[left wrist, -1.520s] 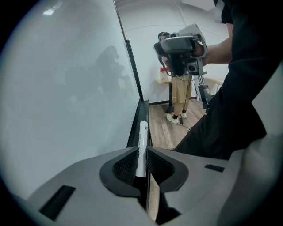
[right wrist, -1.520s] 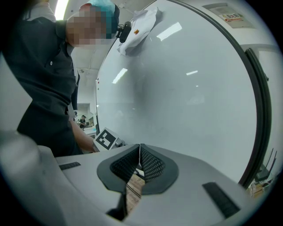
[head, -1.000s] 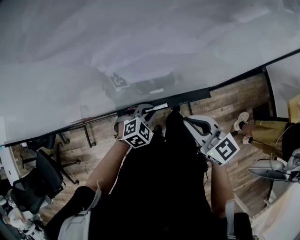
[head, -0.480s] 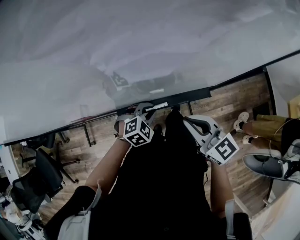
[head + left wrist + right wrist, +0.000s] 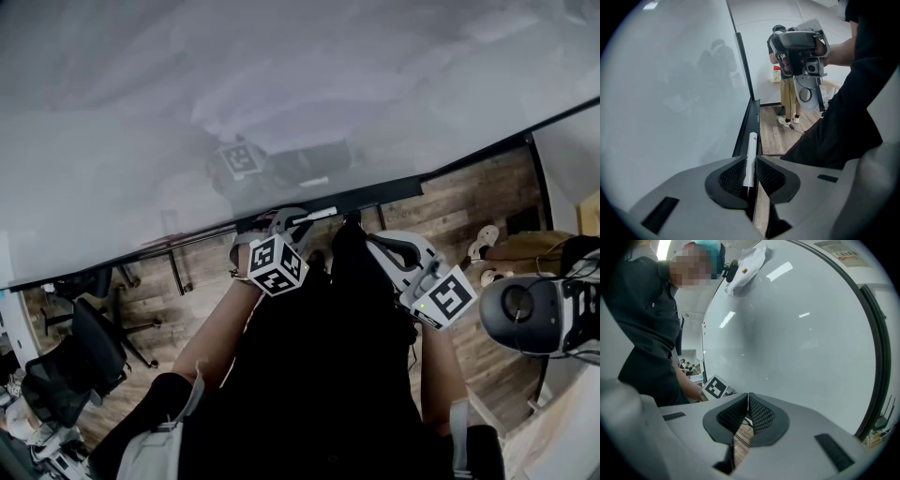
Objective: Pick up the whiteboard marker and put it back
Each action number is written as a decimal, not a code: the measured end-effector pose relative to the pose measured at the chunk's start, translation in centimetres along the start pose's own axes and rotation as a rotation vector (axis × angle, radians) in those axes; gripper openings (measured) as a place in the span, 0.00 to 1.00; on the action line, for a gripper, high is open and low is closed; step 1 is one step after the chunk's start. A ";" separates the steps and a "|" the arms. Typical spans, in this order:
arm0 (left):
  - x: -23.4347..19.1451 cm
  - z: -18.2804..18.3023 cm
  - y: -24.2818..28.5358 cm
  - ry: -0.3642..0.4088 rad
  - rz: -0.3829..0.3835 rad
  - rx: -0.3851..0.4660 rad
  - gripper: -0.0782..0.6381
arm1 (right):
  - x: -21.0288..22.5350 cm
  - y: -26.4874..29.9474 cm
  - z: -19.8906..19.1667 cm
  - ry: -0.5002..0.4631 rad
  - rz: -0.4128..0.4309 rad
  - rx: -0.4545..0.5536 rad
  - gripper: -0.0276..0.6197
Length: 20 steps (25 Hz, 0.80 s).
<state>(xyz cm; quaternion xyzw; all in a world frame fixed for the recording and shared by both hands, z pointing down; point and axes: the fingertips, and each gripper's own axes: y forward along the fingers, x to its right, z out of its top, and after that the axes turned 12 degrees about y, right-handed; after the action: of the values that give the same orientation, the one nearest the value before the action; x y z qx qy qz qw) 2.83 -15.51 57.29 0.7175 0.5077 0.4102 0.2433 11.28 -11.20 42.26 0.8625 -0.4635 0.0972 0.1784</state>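
Far left: the whiteboard (image 5: 670, 103) is showing flat, glossy white and throwing soft reflections. Its dark tray (image 5: 739, 140) is running along the lower edge as a narrow matte rail.

Next, the left tongs (image 5: 750, 158) are angling down onto that rail. Their jaws have just been opening. The whiteboard marker (image 5: 751, 145) is sitting between the ribbed black pads (image 5: 731, 176), lying lengthwise along the tray. The pads look to be easing off it rather than pinching, so I'm reading this as the release, with the task nearly done.

Doing it well:
- Keep widening until both pads are clearing the barrel, then back out straight along the tongs' own line.
- No sideways drag. The marker is a smooth, round white plastic cylinder with a dark end, and a nudge is likely sending it rolling off such a narrow ledge.
- Lift away only once it is lying settled.

Further right, the right tongs (image 5: 748, 395) are hanging idle beside the board, jaws pressed together with nothing between them. They are best kept parked. Both tongs are wearing grey moulded shells with the same mesh-textured pads.

Below, the wood-plank floor (image 5: 773, 133) is looking hard, so a dropped marker is probably bouncing and rolling away.
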 end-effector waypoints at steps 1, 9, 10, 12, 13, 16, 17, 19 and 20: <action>0.0 0.1 -0.1 -0.002 0.003 0.004 0.22 | 0.0 0.0 0.0 0.000 -0.001 0.001 0.07; -0.2 0.8 -0.9 -0.012 0.022 0.033 0.22 | -0.3 0.4 -0.2 -0.003 0.013 0.006 0.07; -0.3 1.0 -1.1 -0.016 0.024 0.042 0.22 | -0.3 0.5 -0.1 -0.004 0.015 0.007 0.07; -0.4 1.7 -1.6 -0.025 0.028 0.064 0.22 | -0.3 0.7 0.1 -0.006 0.021 0.009 0.07; -0.4 2.0 -1.9 -0.033 0.031 0.080 0.22 | -0.4 0.8 0.3 -0.006 0.023 0.013 0.07; -0.5 3.4 -3.2 -0.067 0.042 0.145 0.22 | -0.9 1.2 0.6 -0.012 0.034 0.022 0.07; -0.6 3.9 -3.7 -0.081 0.048 0.172 0.21 | -1.0 1.3 0.6 -0.016 0.040 0.023 0.07; -0.8 4.9 -4.7 -0.113 0.053 0.239 0.19 | -1.5 1.6 1.5 -0.007 0.047 0.050 0.07; -0.9 5.5 -5.3 -0.124 0.056 0.271 0.18 | -1.8 1.8 2.1 -0.002 0.050 0.064 0.07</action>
<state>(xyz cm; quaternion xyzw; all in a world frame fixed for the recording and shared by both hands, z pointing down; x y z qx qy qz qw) 4.46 -14.07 49.93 0.7817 0.5221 0.2994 0.1634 8.81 -11.55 40.16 0.8561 -0.4816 0.1155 0.1479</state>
